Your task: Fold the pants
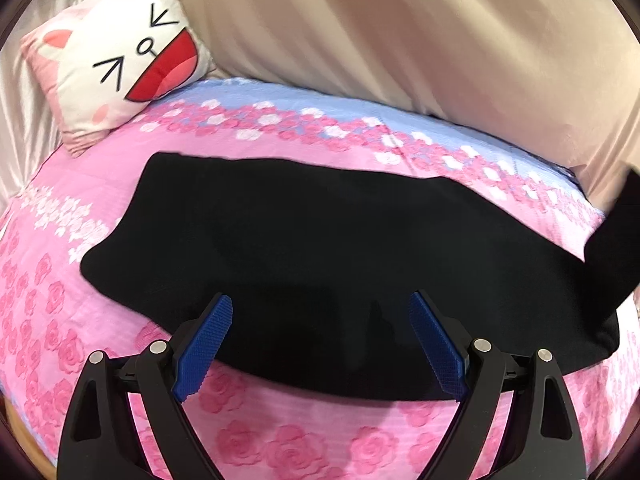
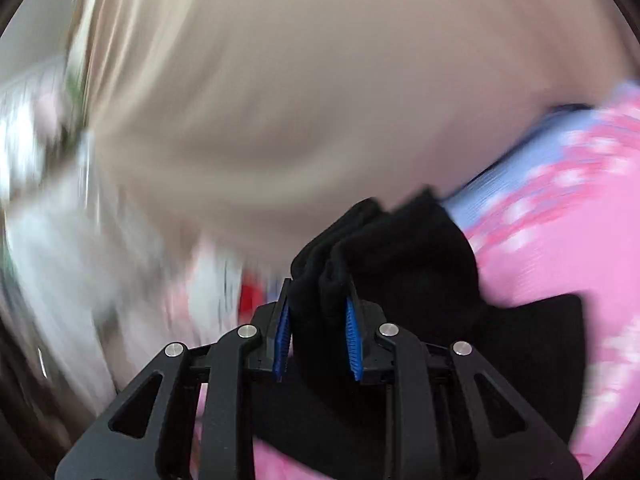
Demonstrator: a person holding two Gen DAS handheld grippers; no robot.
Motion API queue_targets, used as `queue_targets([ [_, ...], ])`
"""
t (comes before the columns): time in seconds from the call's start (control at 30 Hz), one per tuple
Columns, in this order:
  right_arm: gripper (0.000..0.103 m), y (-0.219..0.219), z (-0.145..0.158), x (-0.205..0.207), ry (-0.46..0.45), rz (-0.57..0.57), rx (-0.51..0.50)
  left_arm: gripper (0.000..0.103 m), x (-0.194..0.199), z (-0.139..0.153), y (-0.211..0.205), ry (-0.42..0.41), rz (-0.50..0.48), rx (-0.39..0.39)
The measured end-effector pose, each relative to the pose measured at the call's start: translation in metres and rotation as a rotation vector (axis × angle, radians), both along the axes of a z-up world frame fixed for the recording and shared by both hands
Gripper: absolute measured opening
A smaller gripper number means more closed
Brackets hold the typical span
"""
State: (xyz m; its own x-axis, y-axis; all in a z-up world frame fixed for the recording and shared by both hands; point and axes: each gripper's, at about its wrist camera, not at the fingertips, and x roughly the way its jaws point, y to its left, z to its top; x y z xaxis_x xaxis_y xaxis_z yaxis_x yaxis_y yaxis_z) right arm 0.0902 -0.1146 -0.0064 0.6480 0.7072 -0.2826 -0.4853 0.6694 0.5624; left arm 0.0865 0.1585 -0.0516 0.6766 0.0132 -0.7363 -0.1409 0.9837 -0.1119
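Bedding is filling both views: a pink rose-print bed cover (image 1: 280, 432) is carrying the black pants (image 1: 320, 248), with a beige curtain (image 1: 400, 40) hanging beyond and a cat-face cushion (image 1: 116, 68) sitting far ahead and to the left of the left gripper.

Pants are lying flat with their long axis running crosswise to the left gripper (image 1: 320, 344), from ahead-left to ahead-right. The near edge is passing directly under and between its blue pads (image 1: 208, 344), which are standing wide apart and gripping nothing; whether they are touching the cloth cannot be told. At the far right of this view, one end of the pants (image 1: 612, 240) is rising off the bed cover.

That lifted end is sitting in the right gripper (image 2: 318, 300), which is narrowed and pinching a bunched fold of pants (image 2: 384, 248) between its pads (image 2: 352, 336); the right wrist view is heavily blurred.

Judgement: the coming fold is depending on this lengthwise axis. The right gripper is controlling the raised end, and the left gripper is nearer the middle of the near edge, positioned to pin or pinch it while the raised end is being carried across.
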Motion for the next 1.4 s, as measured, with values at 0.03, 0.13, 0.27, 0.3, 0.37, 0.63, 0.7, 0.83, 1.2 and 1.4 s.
queue_targets([
  [0.03, 0.026, 0.037, -0.015, 0.01, 0.068, 0.115, -0.078, 0.087, -0.001, 0.002, -0.003, -0.006, -0.005, 0.002],
  [0.13, 0.032, 0.117, -0.07, 0.012, 0.198, 0.237, -0.403, 0.087, -0.004, 0.005, -0.005, -0.009, -0.008, 0.026],
  [0.27, 0.043, 0.086, -0.052, -0.017, 0.095, 0.188, -0.327, 0.087, -0.013, 0.003, 0.012, -0.004, 0.024, 0.046],
  [0.3, 0.062, 0.07, -0.042, -0.018, 0.071, 0.126, -0.303, 0.087, -0.014, 0.001, 0.016, 0.003, 0.036, 0.047],
  [0.37, 0.093, 0.048, -0.028, -0.017, 0.016, -0.008, -0.328, 0.087, -0.011, -0.003, 0.022, 0.015, 0.053, 0.035],
  [0.63, 0.082, 0.121, -0.052, -0.011, -0.085, 0.167, -0.597, 0.087, 0.001, -0.006, 0.005, 0.015, 0.0, 0.0],
  [0.7, 0.05, 0.137, -0.071, -0.004, -0.055, 0.226, -0.655, 0.087, 0.001, -0.008, 0.0, 0.022, -0.015, 0.011],
  [0.83, 0.009, 0.13, -0.071, 0.005, -0.006, 0.192, -0.593, 0.087, 0.001, -0.011, 0.001, 0.033, -0.014, 0.01],
  [1.2, 0.041, 0.137, -0.059, -0.023, -0.064, 0.248, -0.621, 0.087, -0.001, -0.016, 0.013, 0.04, 0.009, -0.022],
  [1.4, 0.071, 0.119, -0.021, 0.028, -0.074, 0.224, -0.574, 0.087, -0.003, -0.015, 0.022, 0.032, 0.039, -0.033],
])
